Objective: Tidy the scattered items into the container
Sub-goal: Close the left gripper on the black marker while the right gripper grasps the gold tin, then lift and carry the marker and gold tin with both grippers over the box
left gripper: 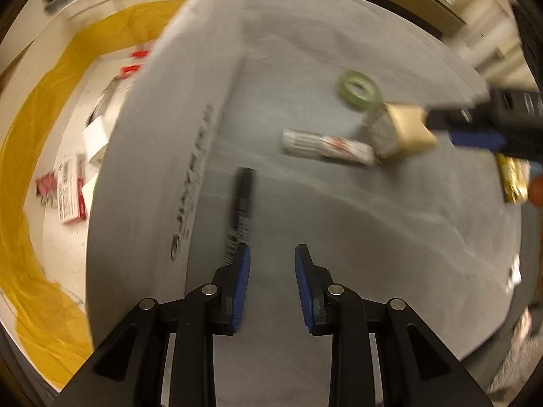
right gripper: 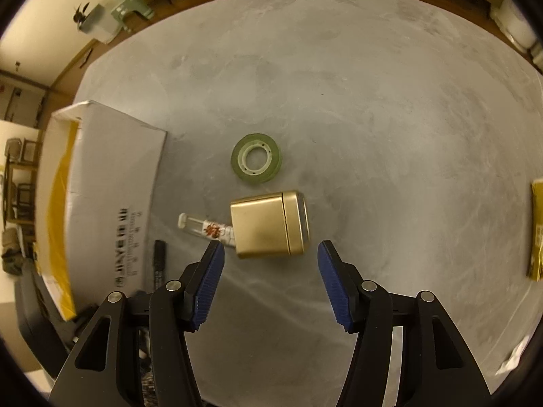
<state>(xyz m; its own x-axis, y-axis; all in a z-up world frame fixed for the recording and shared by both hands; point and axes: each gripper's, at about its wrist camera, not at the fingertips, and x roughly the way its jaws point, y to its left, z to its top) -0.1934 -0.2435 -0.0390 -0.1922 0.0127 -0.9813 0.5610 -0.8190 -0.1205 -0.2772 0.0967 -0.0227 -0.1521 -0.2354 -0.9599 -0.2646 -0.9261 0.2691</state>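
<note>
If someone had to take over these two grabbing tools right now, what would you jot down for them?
Left tool: open, empty, beside the black marker.
Right tool: open, empty, just short of the gold tin.
On the grey table: green tape roll, white tube, gold packet.
Done: a few small packs lie in the box.
Left: everything on the table.

My left gripper (left gripper: pixel 272 254) and right gripper (right gripper: pixel 269 251) look alike: angular black linkage arms with triangular cut-outs, round silver pivot pins at the joints, and ribbed blue pads (right gripper: pixel 210 285) lining each finger.
</note>
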